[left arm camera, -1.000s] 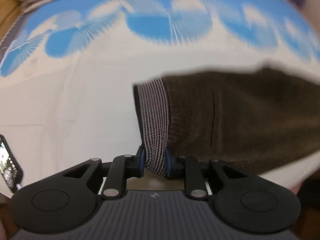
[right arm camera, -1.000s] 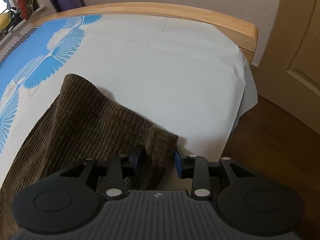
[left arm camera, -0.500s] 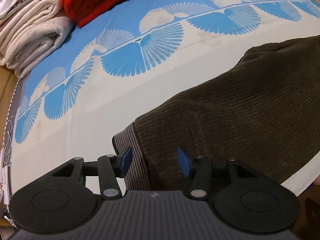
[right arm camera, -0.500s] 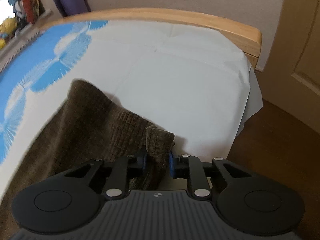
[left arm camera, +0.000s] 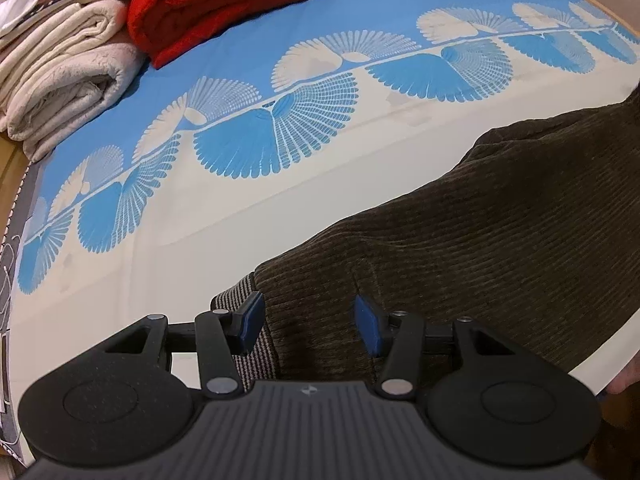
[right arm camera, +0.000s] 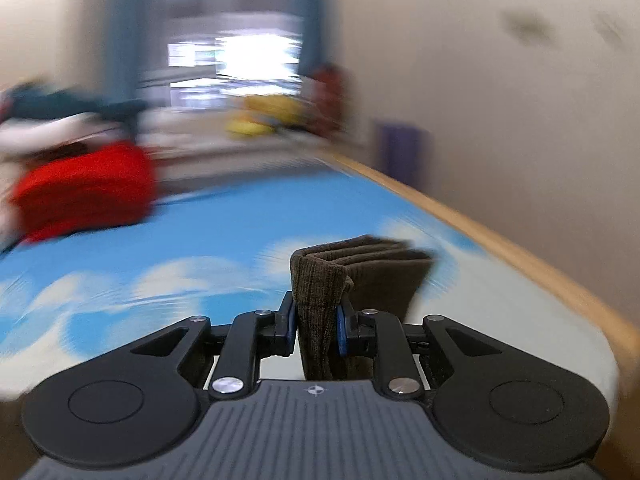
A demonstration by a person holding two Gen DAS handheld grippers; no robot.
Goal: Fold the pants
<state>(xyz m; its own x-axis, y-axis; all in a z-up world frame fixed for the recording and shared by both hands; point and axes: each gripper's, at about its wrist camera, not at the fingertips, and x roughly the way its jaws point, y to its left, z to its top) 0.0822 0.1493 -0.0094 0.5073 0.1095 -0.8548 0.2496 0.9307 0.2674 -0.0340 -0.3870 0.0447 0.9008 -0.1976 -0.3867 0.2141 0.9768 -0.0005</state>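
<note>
Brown corduroy pants (left arm camera: 460, 248) lie across the bed, their striped waistband (left arm camera: 236, 300) toward the lower left in the left wrist view. My left gripper (left arm camera: 310, 322) hovers over that waistband end, open, its blue pads (left arm camera: 252, 316) apart and not pressing the cloth. In the blurred right wrist view my right gripper (right arm camera: 316, 324) is shut on a bunched end of the pants (right arm camera: 320, 280), lifted above the bed with folded layers sticking up past the pads.
The bed cover (left arm camera: 280, 128) is blue and cream with a fan pattern. A folded red blanket (left arm camera: 224, 0) and cream towels (left arm camera: 64, 76) are stacked at the far left. A wooden bed rail (right arm camera: 500, 248) runs along the right side beside a wall.
My left gripper let go of the striped waistband and opened above it. My right gripper shut on the pants' end, then swung up and round towards the other end of the bed.
</note>
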